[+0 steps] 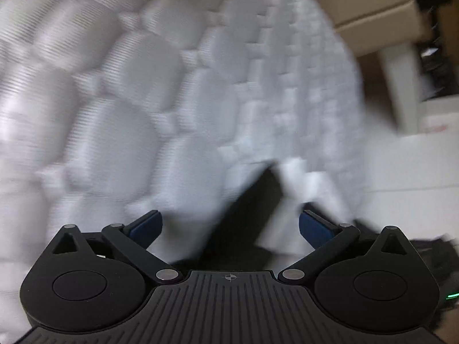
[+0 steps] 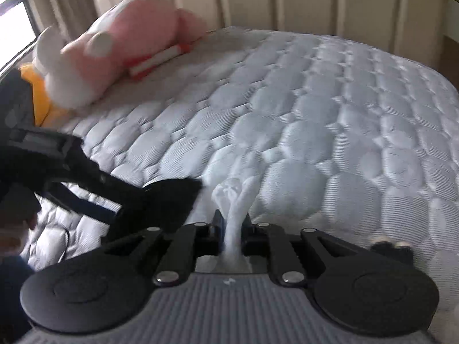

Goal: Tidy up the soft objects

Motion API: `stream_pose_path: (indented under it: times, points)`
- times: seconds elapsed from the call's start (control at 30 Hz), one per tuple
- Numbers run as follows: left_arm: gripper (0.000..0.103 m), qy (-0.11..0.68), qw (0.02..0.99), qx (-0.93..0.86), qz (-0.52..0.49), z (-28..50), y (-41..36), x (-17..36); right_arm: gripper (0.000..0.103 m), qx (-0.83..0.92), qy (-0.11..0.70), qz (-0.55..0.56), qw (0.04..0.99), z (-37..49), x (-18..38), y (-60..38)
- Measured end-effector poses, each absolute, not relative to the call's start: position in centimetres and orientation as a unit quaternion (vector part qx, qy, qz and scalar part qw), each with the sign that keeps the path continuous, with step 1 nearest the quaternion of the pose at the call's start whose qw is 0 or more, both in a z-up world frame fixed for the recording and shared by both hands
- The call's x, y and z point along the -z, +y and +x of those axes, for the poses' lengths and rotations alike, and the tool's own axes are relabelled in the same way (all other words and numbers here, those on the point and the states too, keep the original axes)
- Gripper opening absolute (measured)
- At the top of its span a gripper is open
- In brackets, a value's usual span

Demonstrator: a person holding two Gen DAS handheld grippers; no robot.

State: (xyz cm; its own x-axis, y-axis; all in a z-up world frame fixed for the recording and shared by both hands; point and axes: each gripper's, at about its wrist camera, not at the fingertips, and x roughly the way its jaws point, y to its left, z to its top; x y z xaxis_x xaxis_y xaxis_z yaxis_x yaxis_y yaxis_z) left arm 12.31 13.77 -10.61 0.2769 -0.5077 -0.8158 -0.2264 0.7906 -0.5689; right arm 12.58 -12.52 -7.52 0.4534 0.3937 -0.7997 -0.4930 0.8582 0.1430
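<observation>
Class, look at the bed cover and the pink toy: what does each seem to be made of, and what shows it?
Bed cover: seemingly woven fabric over padding, slightly glossy; stitched puffy cells, and it bunches into a soft fold where the right gripper pinches it.
Pink toy: probably plush, matte; rounded, stuffed-looking shape, though blur hides the pile.

Beige cardboard boxes (image 1: 370,8) stack beyond the bed; a padded headboard (image 2: 287,0) rises behind.
</observation>
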Motion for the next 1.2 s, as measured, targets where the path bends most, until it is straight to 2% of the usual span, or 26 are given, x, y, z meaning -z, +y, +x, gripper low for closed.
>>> stream_pose_path:
  times: [0.07,0.17,0.23,0.27,0.3,0.43,0.53,0.63,0.77,0.93,1.1,1.2]
  points:
    - [0.103,0.608,0.751,0.075,-0.248,11.2,13.9,10.0,0.023,-0.261,0.460,-0.077,0.845,12.0,8.3,-11.4]
    - [0.103,0.620,0.747,0.099,-0.219,9.7,13.2,10.0,0.040,-0.259,0.471,-0.096,0.838,12.2,9.4,-10.1]
    - [0.103,0.623,0.733,0.123,-0.245,9.5,12.7,10.7,0.038,-0.257,0.471,-0.106,0.837,12.1,10.4,-9.6]
    - [0.103,0.624,0.726,0.134,-0.256,9.6,12.5,11.2,0.019,-0.254,0.467,-0.109,0.840,12.4,10.5,-9.5]
    - [0.103,0.626,0.722,0.139,-0.260,9.7,12.2,11.5,0.007,-0.245,0.465,-0.107,0.844,12.6,10.3,-9.9]
    - [0.103,0.621,0.724,0.158,-0.254,9.4,11.2,11.1,0.007,-0.209,0.458,-0.099,0.859,13.4,9.6,-11.4]
    - [0.103,0.602,0.712,0.176,-0.315,9.1,12.6,10.5,0.007,-0.183,0.450,-0.090,0.869,14.0,9.0,-12.6]
    - [0.103,0.578,0.716,0.157,-0.358,8.5,14.8,9.2,0.007,-0.213,0.437,-0.021,0.874,13.8,7.3,-13.7]
    - [0.103,0.585,0.706,0.137,-0.375,7.4,15.6,9.6,0.007,-0.312,0.459,0.062,0.830,13.3,7.2,-12.2]
    - [0.103,0.618,0.700,0.116,-0.339,8.3,13.8,11.0,0.008,-0.288,0.493,-0.018,0.821,13.1,9.5,-10.7]
    - [0.103,0.604,0.644,0.163,-0.440,10.3,12.8,13.0,0.008,-0.215,0.505,-0.010,0.836,14.3,9.6,-13.6]
    - [0.103,0.591,0.652,0.159,-0.448,12.0,12.8,13.6,0.008,-0.201,0.495,-0.012,0.845,14.3,9.2,-14.1]
